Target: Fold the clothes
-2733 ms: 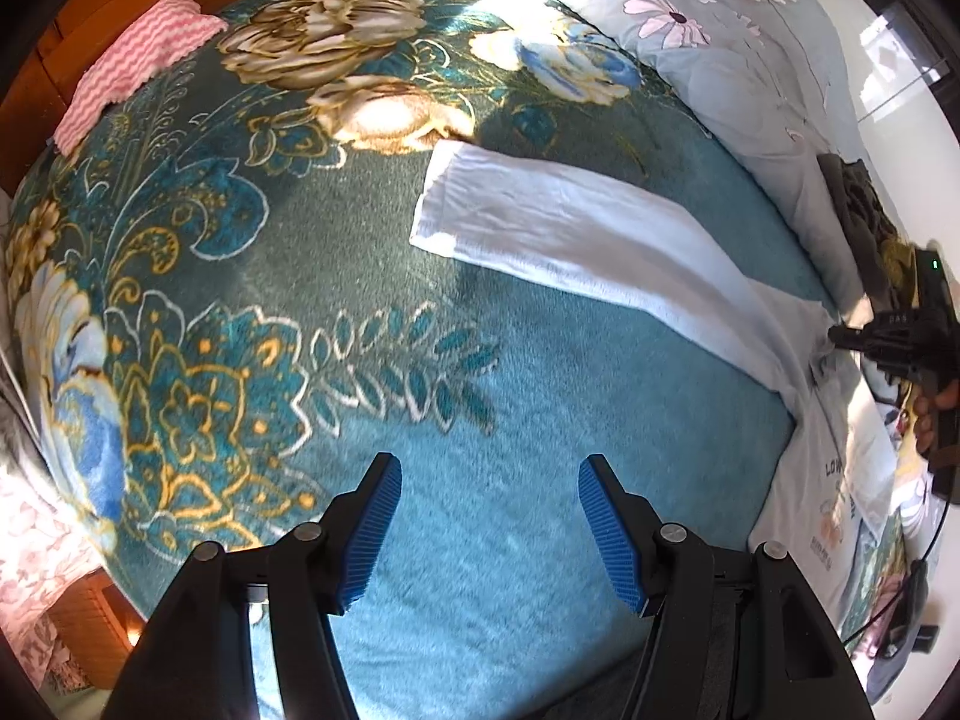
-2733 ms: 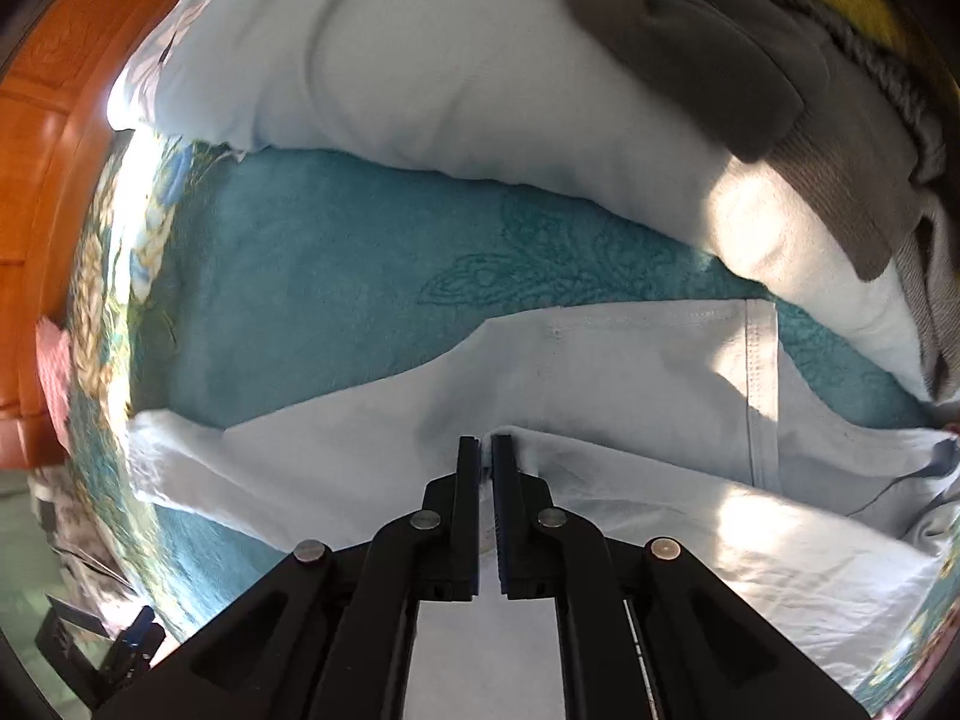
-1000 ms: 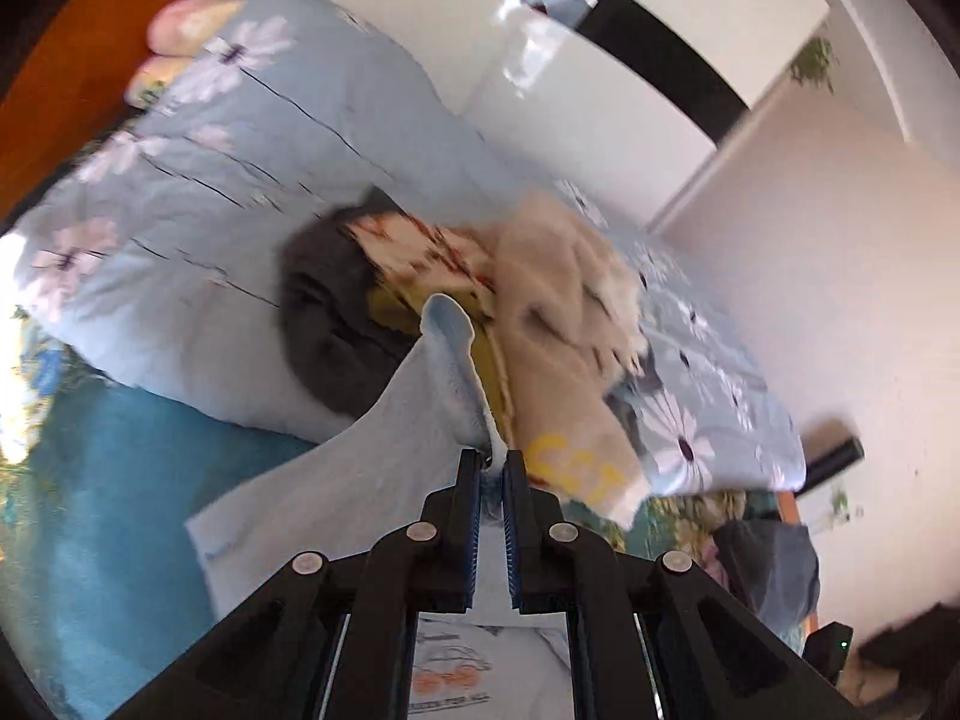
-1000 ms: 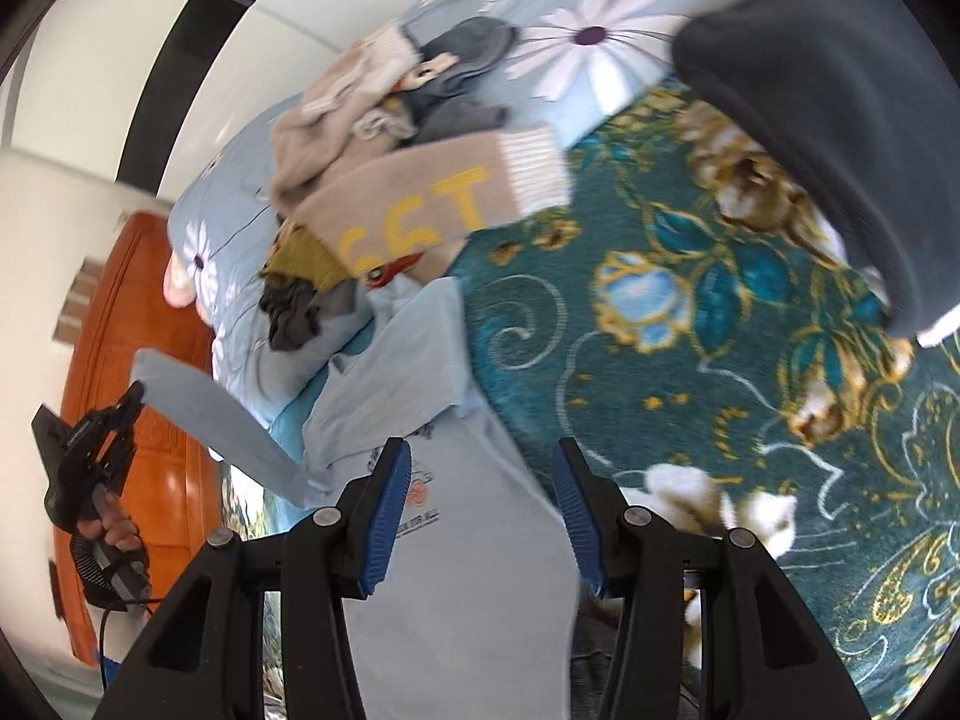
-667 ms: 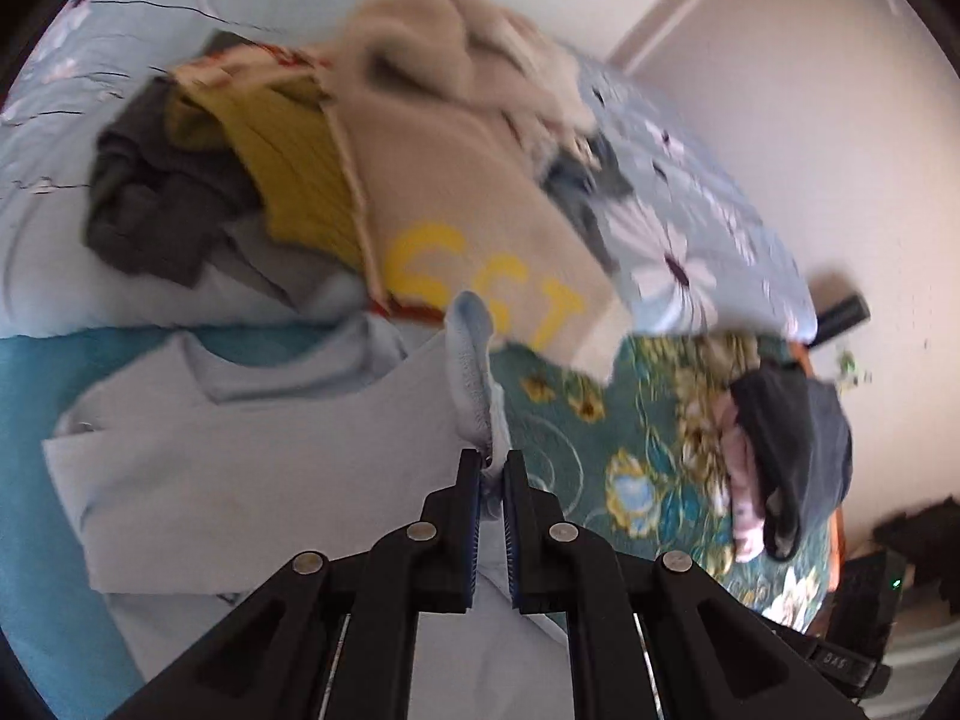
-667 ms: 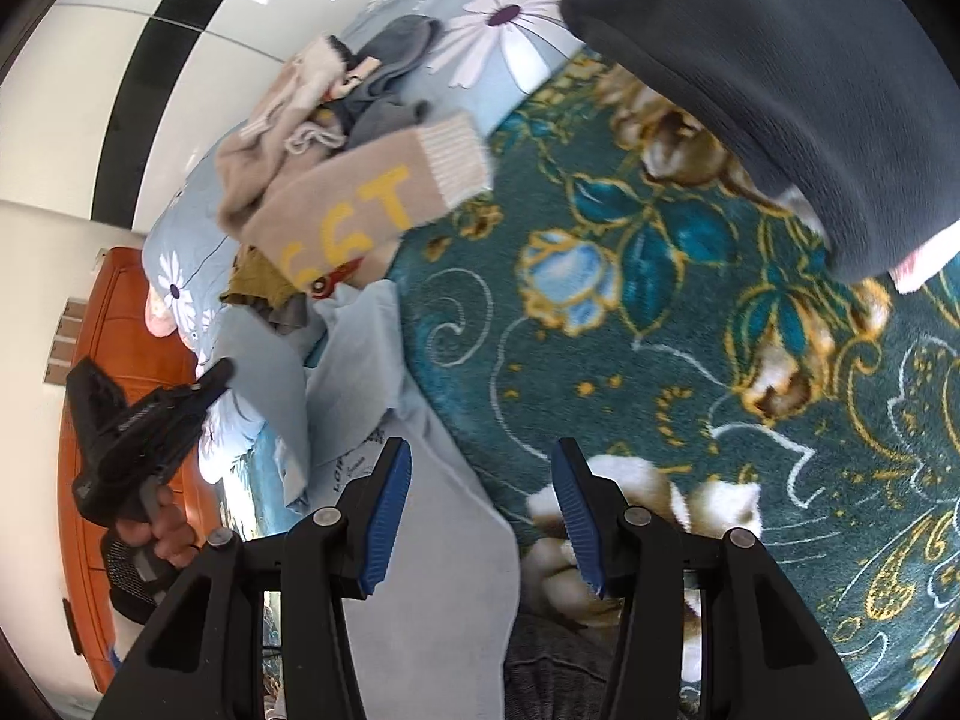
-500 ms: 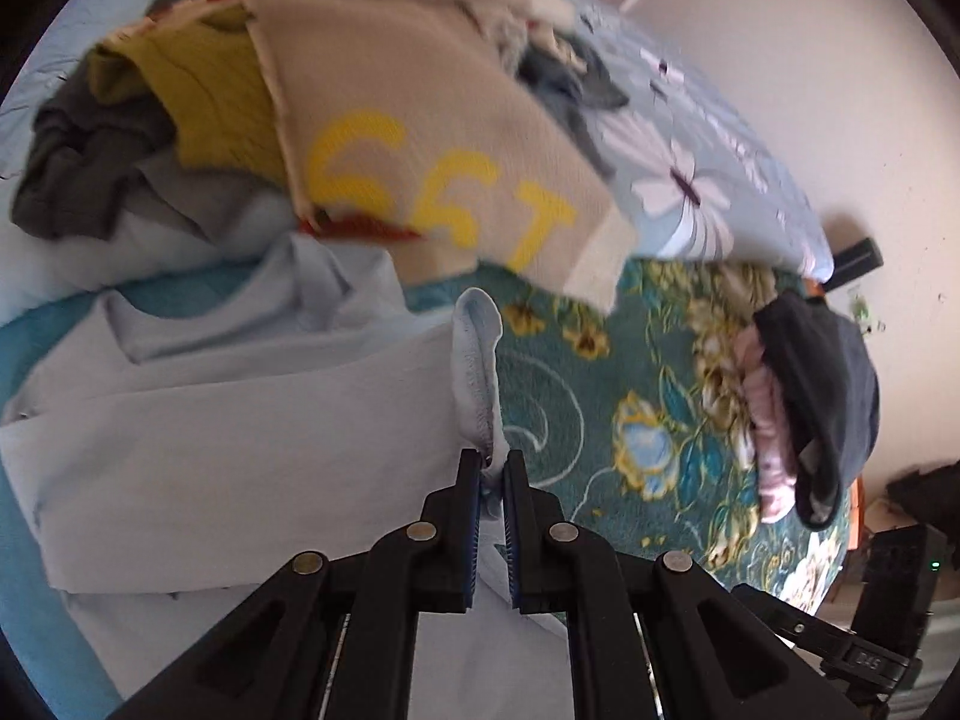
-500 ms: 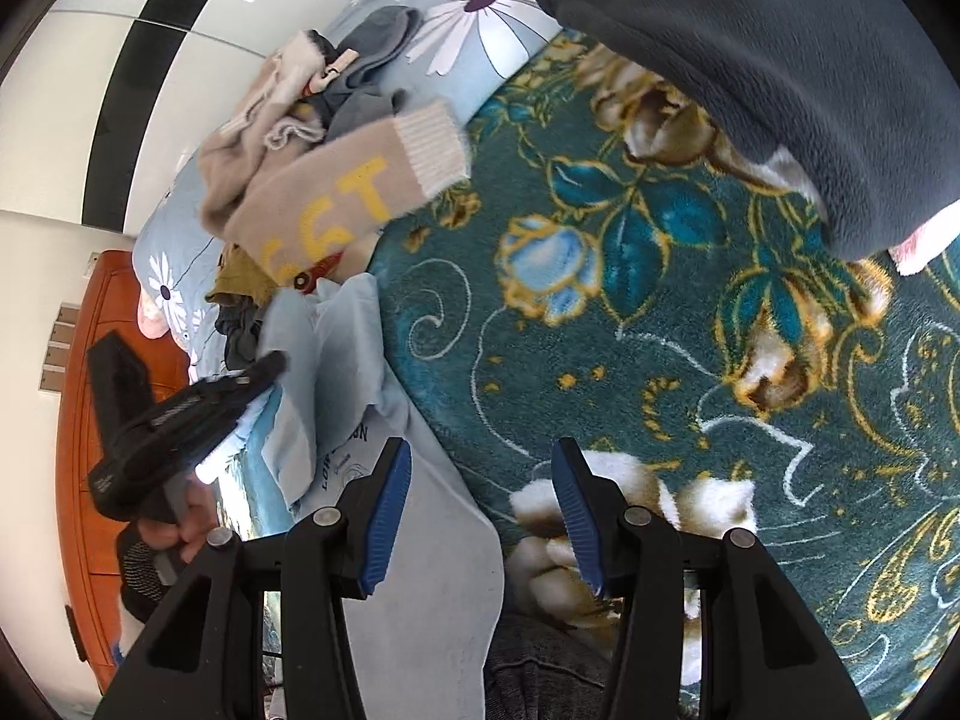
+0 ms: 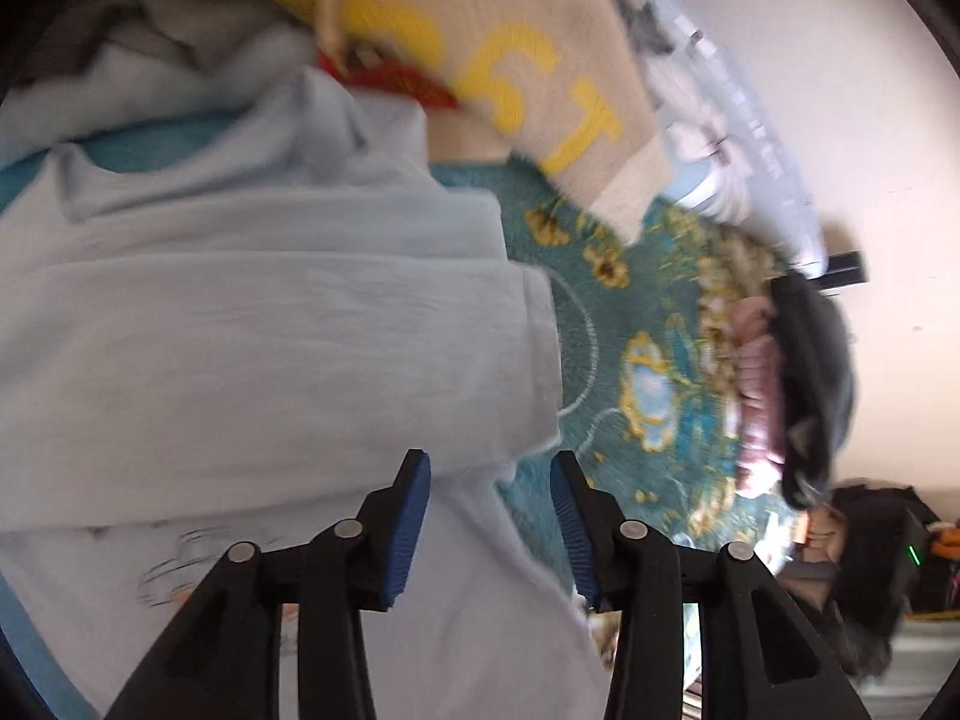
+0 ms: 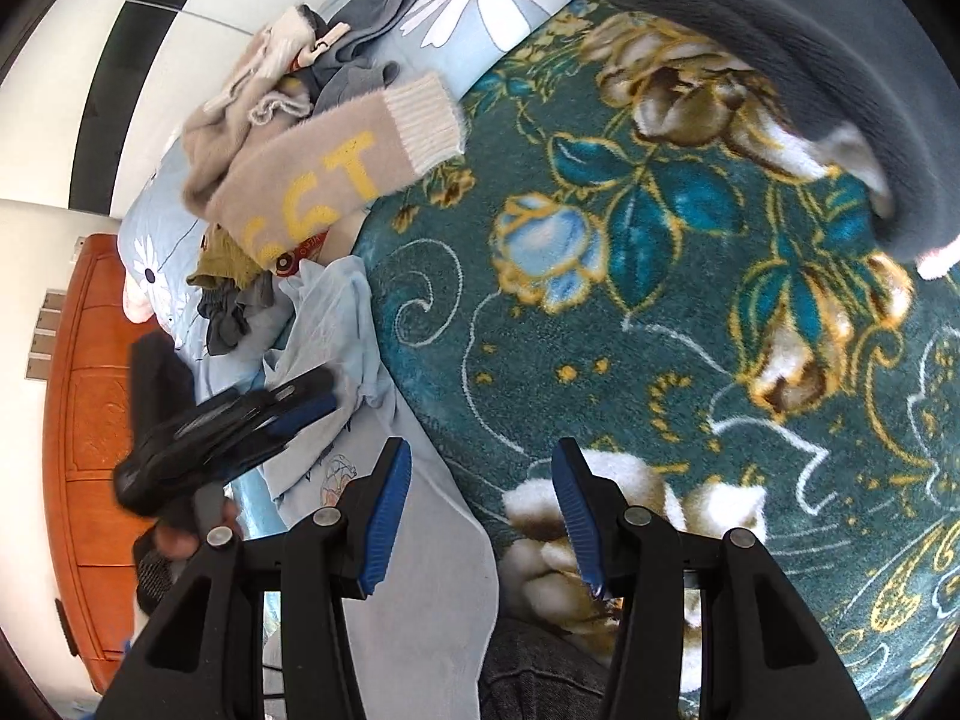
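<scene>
A pale blue T-shirt (image 9: 252,324) lies on the teal floral blanket (image 9: 648,360), its sleeve folded across the body. My left gripper (image 9: 489,468) hovers just over the sleeve's cuff edge; its jaws are opening and the cloth lies loose below them, not pinched. In the right wrist view the same shirt (image 10: 360,330) runs down the left side, and the left gripper (image 10: 312,396) shows above it, held by a hand. My right gripper (image 10: 480,468) stands open over the shirt's right edge and the blanket (image 10: 660,312), with nothing between its fingers.
A heap of clothes, topped by a beige sweater with yellow lettering (image 9: 510,60) (image 10: 318,186), lies on a flowered pillow beyond the shirt. A dark garment over pink cloth (image 9: 798,384) lies to the right; the same dark garment (image 10: 810,60) shows top right. An orange wooden headboard (image 10: 90,420) stands at the left.
The left gripper came down to the shirt with the sleeve pinched, laid it across the body, and opened, so the sleeve now lies free. The right gripper sank slightly and stayed open.
</scene>
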Motion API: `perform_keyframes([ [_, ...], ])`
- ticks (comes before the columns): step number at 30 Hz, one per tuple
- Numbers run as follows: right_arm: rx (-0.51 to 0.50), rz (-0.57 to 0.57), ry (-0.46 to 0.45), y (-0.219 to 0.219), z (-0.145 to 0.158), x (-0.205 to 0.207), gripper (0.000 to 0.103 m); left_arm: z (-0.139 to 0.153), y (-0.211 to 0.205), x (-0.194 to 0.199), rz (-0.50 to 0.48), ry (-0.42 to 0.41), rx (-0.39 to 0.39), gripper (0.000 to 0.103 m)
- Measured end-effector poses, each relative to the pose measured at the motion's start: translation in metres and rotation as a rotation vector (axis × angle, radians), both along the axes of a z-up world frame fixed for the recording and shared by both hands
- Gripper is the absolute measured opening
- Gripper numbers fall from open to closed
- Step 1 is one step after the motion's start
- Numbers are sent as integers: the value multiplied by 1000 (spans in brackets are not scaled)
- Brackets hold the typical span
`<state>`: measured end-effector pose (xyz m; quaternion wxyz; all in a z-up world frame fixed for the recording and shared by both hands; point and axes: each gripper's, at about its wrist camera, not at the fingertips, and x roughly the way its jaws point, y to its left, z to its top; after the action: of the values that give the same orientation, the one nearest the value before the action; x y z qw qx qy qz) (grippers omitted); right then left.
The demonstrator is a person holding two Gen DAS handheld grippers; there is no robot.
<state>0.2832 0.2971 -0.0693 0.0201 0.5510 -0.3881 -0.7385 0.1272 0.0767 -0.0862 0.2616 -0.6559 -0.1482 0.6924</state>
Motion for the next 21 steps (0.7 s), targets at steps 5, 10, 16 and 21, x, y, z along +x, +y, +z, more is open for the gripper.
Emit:
perform_keyframes([
  [5,11,29,15,-10,2,-26,51,25,-120,-6,182,126,-113,57],
  [10,4,80,57,-30,3,-65,51,1,-251,-16,501,60,-168,57],
  [16,-15,115,68,-54,-13,-127,51,-32,-286,-24,542,23,-45,55],
  [21,-29,125,10,-68,-38,-165,51,-51,-283,-39,530,-2,9,55],
])
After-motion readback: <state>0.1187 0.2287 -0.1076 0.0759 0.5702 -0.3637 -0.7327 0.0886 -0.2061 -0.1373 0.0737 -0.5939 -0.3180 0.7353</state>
